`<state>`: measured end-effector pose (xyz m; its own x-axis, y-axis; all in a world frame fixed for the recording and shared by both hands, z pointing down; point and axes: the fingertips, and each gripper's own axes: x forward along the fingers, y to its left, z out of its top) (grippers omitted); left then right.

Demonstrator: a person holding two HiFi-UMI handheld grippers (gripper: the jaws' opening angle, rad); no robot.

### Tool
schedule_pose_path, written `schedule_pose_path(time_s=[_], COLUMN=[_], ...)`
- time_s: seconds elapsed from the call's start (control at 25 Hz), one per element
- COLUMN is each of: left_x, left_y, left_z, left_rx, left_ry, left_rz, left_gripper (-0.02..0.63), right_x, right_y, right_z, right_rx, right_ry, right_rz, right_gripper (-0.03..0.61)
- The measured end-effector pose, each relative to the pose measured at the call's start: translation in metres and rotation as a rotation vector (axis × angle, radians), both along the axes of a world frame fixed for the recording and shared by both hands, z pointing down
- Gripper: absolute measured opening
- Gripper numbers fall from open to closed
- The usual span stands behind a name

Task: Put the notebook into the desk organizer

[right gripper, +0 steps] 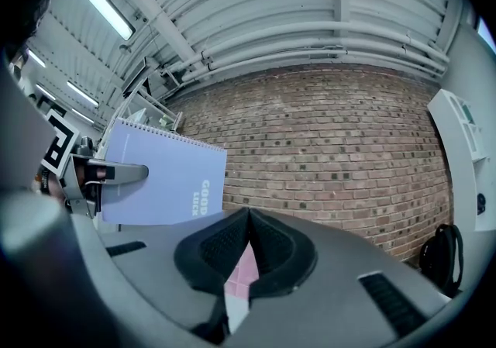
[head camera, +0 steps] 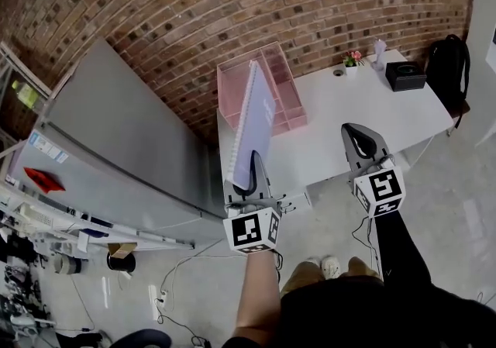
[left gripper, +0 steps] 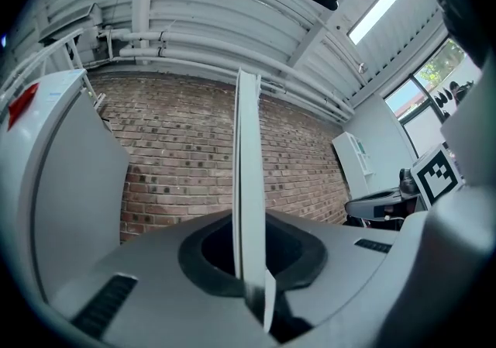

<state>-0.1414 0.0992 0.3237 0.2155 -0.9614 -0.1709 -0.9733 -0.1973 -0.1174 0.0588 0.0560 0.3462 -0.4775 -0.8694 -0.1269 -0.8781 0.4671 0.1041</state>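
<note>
My left gripper is shut on the lower edge of a lavender spiral notebook and holds it upright, in the air in front of the pink desk organizer. In the left gripper view the notebook shows edge-on, pinched between the jaws. The organizer stands at the table's back left, against the brick wall. My right gripper hovers over the white table to the right, shut and empty. From the right gripper view, the notebook cover and the left gripper show at the left.
A tall grey cabinet stands left of the table. At the table's far right are a black box, a small flower pot and a pale bottle. A black backpack hangs beyond the table's end.
</note>
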Motion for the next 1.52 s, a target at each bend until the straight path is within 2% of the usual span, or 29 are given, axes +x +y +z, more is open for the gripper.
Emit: schedule_pose_path(time_s=[0.44,0.84,1.16,1.52], left_x=[0.003,-0.016,-0.039,-0.041], left_y=[-0.064,-0.171,-0.252,-0.311], left_z=[0.013,0.017,0.011,0.013], left_rx=[-0.024,-0.031,-0.052,-0.064], left_ry=[0.026,0.036,0.055,0.068], left_rz=[0.06,0.117,0.109,0.12], left_gripper=[0.038,0.038,0.038,0.038], right_x=[-0.004,-0.035,-0.058,-0.052], right_y=[-0.043,-0.142,-0.216,-0.263], right_z=[0.006,0.01,0.003,0.005], right_rx=[0.003,0.001,0.007,0.017], right_ry=[0.009,0.03,0.059,0.049], right_rz=[0.025,0.062,0.102,0.14], right_gripper=[0.02,0.021,0.021,0.021])
